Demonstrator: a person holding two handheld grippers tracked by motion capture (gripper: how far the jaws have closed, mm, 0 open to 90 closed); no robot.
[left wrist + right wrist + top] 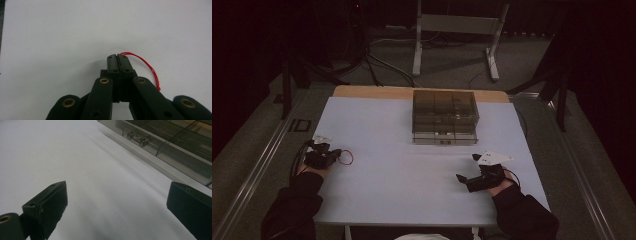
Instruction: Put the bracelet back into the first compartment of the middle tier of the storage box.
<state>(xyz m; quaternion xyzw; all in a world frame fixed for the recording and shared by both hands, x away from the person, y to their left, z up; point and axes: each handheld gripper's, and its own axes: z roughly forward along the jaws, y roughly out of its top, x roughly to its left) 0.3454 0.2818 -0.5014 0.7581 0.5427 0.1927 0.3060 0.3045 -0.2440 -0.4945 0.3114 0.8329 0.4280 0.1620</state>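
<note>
My left gripper [337, 152] rests at the left side of the white table [402, 170], jaws shut on the end of a thin red string [347, 158]. In the left gripper view the red string [146, 65] comes out from between the closed tips of the left gripper [117, 58] and loops back to the right. My right gripper [467, 167] lies at the right front with its jaws wide open and nothing between them. A smoky clear drawer box [444, 117] stands at the table's far middle. In the right gripper view the drawer box [180, 147] sits ahead and to the right of the right gripper [120, 205].
A small metal knob [137, 138] sticks out of the box's lower drawer front. A wooden strip [372, 91] edges the table's far side. Beyond it stand a metal frame's legs [417, 50] and floor cables [377, 65]. Dark sleeves [292, 210] enter at the bottom.
</note>
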